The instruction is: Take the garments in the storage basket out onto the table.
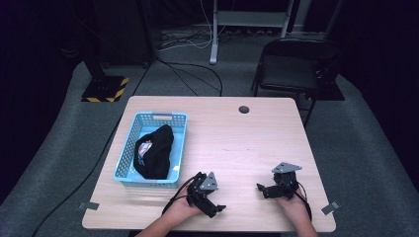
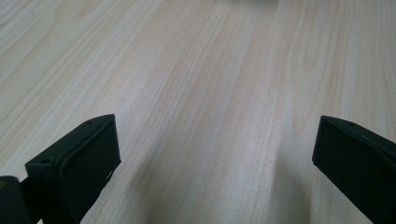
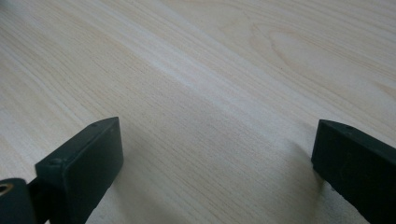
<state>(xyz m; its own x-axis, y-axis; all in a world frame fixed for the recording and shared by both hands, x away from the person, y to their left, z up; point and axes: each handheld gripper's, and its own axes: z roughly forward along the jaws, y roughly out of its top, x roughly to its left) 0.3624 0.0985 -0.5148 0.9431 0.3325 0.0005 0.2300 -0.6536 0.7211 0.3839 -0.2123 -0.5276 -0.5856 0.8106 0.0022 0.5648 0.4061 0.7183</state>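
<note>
A blue plastic basket (image 1: 129, 148) stands on the left of the wooden table (image 1: 237, 143) with a black garment (image 1: 158, 153) bundled inside it; a pale label shows on the cloth. My left gripper (image 1: 215, 209) rests low near the front edge, just right of the basket's near corner, open and empty. My right gripper (image 1: 263, 190) lies near the front right, also open, jaws pointing left. In the left gripper view the left gripper (image 2: 212, 163) has its jaws wide apart over bare wood. The right gripper view shows the right gripper (image 3: 215, 163) the same way.
A round cable hole (image 1: 243, 109) sits near the table's far edge. A black folding chair (image 1: 291, 66) stands behind the far right corner. Cables run over the grey floor. Tape tabs (image 1: 330, 208) mark the front corners.
</note>
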